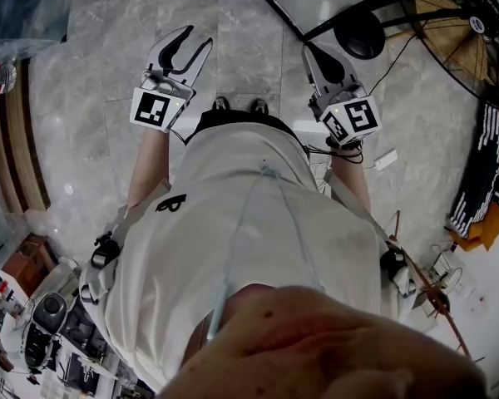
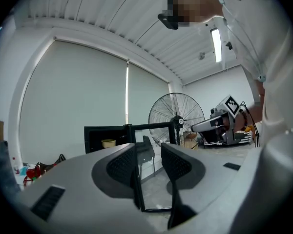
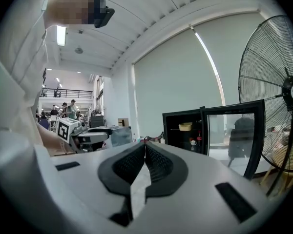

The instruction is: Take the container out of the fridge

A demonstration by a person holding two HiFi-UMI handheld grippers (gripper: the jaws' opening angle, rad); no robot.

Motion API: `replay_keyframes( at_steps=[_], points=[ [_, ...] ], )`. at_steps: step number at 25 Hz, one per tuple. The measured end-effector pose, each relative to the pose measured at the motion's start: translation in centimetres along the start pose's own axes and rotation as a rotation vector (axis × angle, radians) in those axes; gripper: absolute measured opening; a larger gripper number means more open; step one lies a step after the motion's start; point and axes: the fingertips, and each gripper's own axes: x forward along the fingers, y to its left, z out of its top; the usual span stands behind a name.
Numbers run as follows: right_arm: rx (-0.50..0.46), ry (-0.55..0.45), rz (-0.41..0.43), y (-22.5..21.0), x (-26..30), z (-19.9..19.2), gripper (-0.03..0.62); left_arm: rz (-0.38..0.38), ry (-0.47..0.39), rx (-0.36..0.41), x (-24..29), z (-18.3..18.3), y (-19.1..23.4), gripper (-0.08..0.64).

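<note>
Fridge point(image 3: 180, 113) stands open at centre right of the right gripper view, its glass door point(image 3: 232, 140) swung toward the fan point(image 3: 276, 67). On the upper shelf sits what looks like a pale yellow container point(image 3: 185, 126), small at this range. The left gripper point(image 2: 149, 155) has its jaws apart with nothing between them. The right gripper point(image 3: 145, 145) has its jaws together, empty. Both are well apart from the fridge.

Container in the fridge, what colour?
Pale yellow. The container shows best in the right gripper view.
</note>
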Motion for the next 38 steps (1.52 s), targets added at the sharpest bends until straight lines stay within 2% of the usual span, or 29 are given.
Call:
replay_keyframes(
  at_steps=[4,7,12,17,34,38],
  points=[
    [-0.001,0.0,-0.004,0.1,-0.1,0.0,0.017,-0.001,-0.011,-0.003,-0.1,0.2,0.1,0.156],
    [-0.003,-0.003,-0.002,0.2,0.0,-0.1,0.017,0.005,-0.009,-0.005,-0.1,0.0,0.2,0.203],
    [-0.002,0.003,-0.004,0.5,0.3,0.1,0.017,-0.039,-0.012,-0.016,0.0,0.1,-0.4,0.216],
    [-0.006,0.003,-0.001,1.6,0.5,0.3,0.017,-0.018,-0.026,-0.038,-0.9,0.7,0.4,0.331],
    [0.015,0.002,-0.031,3.9,2.8,-0.2,0.017,-0.053,-0.02,-0.031,-2.8,-0.3,2.9,0.336],
    [0.022,0.003,-0.04,4.6,4.0,0.0,0.017,-0.068,-0.041,-0.029,-3.4,-0.1,4.2,0.336]
  ],
)
